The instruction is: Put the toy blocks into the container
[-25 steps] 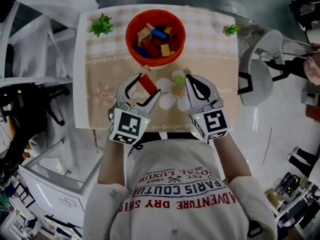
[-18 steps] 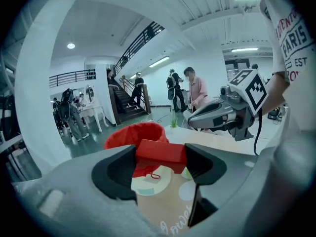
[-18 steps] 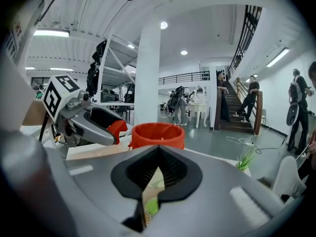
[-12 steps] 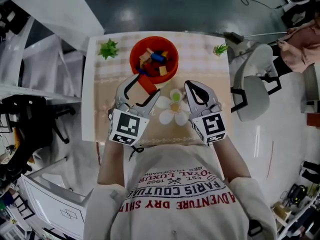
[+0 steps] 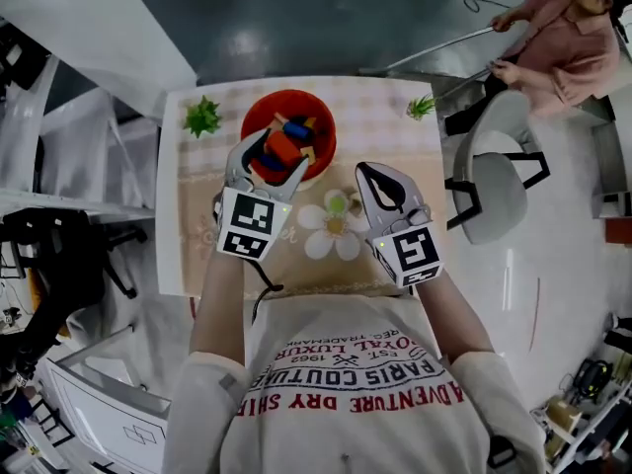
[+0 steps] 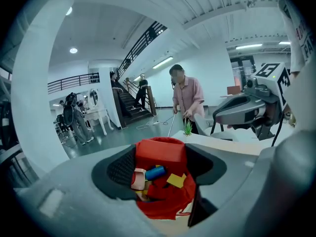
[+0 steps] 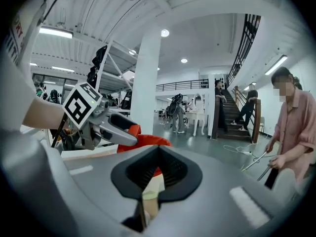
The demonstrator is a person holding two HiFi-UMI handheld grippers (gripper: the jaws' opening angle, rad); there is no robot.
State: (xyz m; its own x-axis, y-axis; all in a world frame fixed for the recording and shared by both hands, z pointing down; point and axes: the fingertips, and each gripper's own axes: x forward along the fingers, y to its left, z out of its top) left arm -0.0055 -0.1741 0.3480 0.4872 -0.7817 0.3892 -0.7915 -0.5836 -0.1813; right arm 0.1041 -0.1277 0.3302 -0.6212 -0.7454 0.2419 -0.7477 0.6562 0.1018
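Head view: your L gripper (image 5: 272, 154) is clamped on a red block (image 5: 282, 149) right over the red container (image 5: 318, 118), so a release should land it inside w/ the other blocks. Your R gripper (image 5: 369, 172) hangs above the flower mat (image 5: 331, 233), clear of the drop. Left gripper view: block sits btwn the pads, container opening directly below. Right gripper view: jaws together, nothing in them.
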